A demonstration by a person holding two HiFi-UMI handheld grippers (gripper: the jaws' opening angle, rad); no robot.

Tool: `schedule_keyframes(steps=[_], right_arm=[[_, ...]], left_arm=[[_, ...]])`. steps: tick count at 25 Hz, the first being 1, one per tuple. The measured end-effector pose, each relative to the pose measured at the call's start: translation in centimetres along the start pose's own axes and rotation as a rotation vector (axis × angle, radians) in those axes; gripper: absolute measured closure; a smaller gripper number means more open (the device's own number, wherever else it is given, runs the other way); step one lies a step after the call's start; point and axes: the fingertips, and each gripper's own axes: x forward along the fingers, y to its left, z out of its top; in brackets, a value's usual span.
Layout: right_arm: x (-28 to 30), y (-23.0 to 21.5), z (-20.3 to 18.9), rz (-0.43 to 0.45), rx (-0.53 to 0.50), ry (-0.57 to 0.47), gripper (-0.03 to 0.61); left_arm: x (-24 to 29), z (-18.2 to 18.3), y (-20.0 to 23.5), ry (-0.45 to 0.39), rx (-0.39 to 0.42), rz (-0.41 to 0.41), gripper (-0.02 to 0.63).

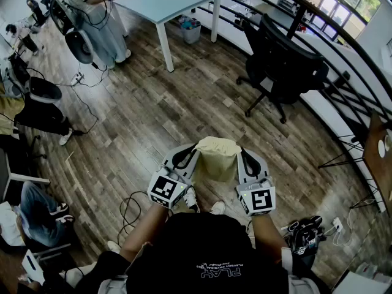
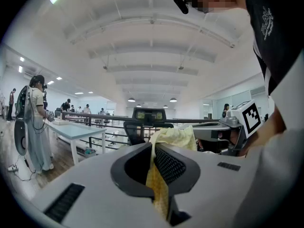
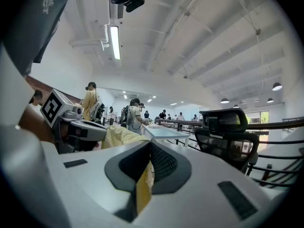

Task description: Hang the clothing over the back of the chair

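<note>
A pale yellow garment [image 1: 217, 155] hangs stretched between my two grippers, held up in front of me above the wooden floor. My left gripper [image 1: 191, 152] is shut on the garment's left edge; the cloth [image 2: 156, 184] runs pinched between its jaws. My right gripper [image 1: 242, 154] is shut on the right edge, with yellow cloth [image 3: 142, 186] squeezed between its jaws. The black office chair [image 1: 278, 63] stands ahead and to the right, beside the railing. Both gripper views show that chair [image 2: 147, 122] [image 3: 228, 137] some way off, its high back facing me.
A light blue table [image 1: 168, 2] stands ahead at left with a bin beneath it. A curved black railing [image 1: 343, 38] runs along the right. Other people [image 1: 95, 17] stand and sit at the left. Cables [image 1: 131, 210] and a power strip lie on the floor by my feet.
</note>
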Motion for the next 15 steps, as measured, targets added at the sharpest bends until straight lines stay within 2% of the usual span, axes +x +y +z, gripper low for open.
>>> schedule_keyframes(steps=[5, 12, 15], right_arm=[[0.1, 0.3, 0.0, -0.002, -0.002, -0.006, 0.558], [0.5, 0.3, 0.4, -0.021, 0.000, -0.009, 0.558], [1.0, 0.4, 0.9, -0.053, 0.044, -0.025, 0.558]], left_arm=[[-0.2, -0.1, 0.1, 0.001, 0.012, -0.001, 0.588], [-0.2, 0.0, 0.4, -0.010, -0.028, -0.017, 0.588], [-0.2, 0.3, 1.2, -0.018, -0.017, -0.034, 0.588]])
